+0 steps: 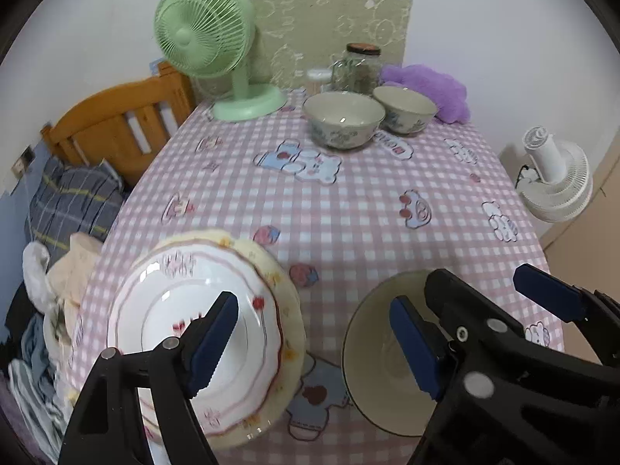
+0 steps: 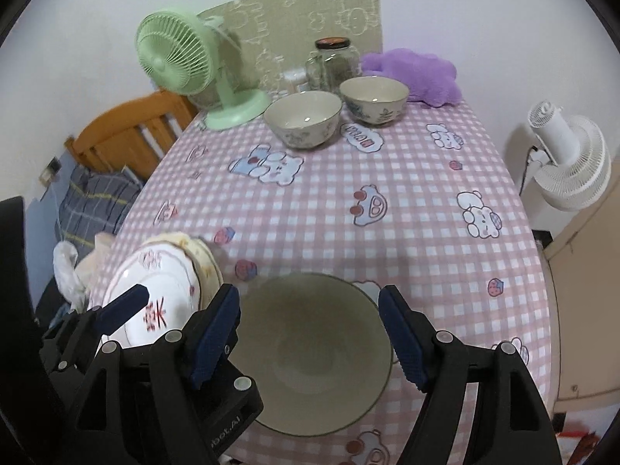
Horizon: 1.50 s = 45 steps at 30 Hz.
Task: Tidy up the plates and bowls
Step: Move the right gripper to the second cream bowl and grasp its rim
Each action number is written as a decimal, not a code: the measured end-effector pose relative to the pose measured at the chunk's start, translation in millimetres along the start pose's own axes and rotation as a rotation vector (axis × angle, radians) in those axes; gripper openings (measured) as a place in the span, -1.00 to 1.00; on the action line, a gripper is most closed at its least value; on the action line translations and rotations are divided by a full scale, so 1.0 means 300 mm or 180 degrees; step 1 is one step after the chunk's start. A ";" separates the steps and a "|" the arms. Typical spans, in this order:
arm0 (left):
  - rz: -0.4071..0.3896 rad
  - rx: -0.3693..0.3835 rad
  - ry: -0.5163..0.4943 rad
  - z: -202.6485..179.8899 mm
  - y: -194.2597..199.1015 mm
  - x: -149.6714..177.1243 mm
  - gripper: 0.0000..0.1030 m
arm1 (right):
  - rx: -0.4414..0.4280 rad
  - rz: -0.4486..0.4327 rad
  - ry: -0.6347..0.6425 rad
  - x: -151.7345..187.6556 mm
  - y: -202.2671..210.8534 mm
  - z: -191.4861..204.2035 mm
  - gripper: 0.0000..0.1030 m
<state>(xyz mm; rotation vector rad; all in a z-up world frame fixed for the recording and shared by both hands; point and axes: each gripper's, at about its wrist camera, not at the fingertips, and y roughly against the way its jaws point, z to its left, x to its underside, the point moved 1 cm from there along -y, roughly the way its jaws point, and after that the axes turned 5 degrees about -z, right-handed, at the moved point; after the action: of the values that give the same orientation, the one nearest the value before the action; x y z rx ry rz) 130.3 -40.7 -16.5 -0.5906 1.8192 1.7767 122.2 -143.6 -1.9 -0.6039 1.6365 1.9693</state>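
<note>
Left wrist view, left claw (image 1: 314, 343): jaws wide apart, nothing between the pads, hovering above the near edge of the worktop (image 1: 348, 201).
Left wrist view, plates: white plate (image 1: 186, 333) with red trim sits on top of a cream plate (image 1: 271, 267), stacked at the near left corner. That looks like flat ware gathered into one pile.
Left wrist view, big bowl (image 1: 372, 352): near side of the worktop, just right of the plate stack, partly hidden by the right claw (image 1: 469, 310), which stands open over it.
Left wrist view, far bowls: two floral bowls, larger floral bowl (image 1: 343, 118) and smaller floral bowl (image 1: 405, 108), side by side and almost touching at the back, by the green fan (image 1: 209, 35) and jar (image 1: 358, 64).

Right wrist view, right claw (image 2: 310, 341): open, both pads clear of the big bowl (image 2: 310, 352) below; the bowl rests upright on the cloth.
Right wrist view, plates: the stack (image 2: 162, 290) is at left, with the left claw (image 2: 128, 306) over it, one finger showing.
Right wrist view, reading: both claws empty, so the stack and bowl seem set down. The back bowls (image 2: 304, 118) are not yet nested, likely the next job.
</note>
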 end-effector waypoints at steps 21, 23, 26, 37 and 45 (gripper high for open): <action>-0.0388 -0.0174 0.0112 0.005 -0.155 -0.396 0.60 | 0.0169 -0.0392 0.0005 -0.405 -0.128 -0.004 0.51; -0.0372 -0.0228 0.0142 0.001 -0.205 -0.437 0.59 | 0.0147 -0.0383 0.0029 -0.453 -0.177 -0.015 0.51; -0.0342 -0.0322 0.0169 -0.004 -0.268 -0.483 0.57 | 0.0068 -0.0352 0.0066 -0.511 -0.253 -0.032 0.51; -0.0221 -0.0481 0.0156 -0.005 -0.511 -0.604 0.28 | 0.0049 -0.0225 0.0169 -0.658 -0.518 -0.056 0.40; -0.0148 -0.0371 0.0222 0.006 -0.666 -0.651 0.04 | -0.0074 -0.0151 0.0070 -0.712 -0.682 -0.075 0.21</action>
<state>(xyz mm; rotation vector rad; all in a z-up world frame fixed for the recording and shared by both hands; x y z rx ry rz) 407.8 -57.5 -45.1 -0.7426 1.7413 1.8616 417.3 -156.5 -27.8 -0.6692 1.5997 1.9566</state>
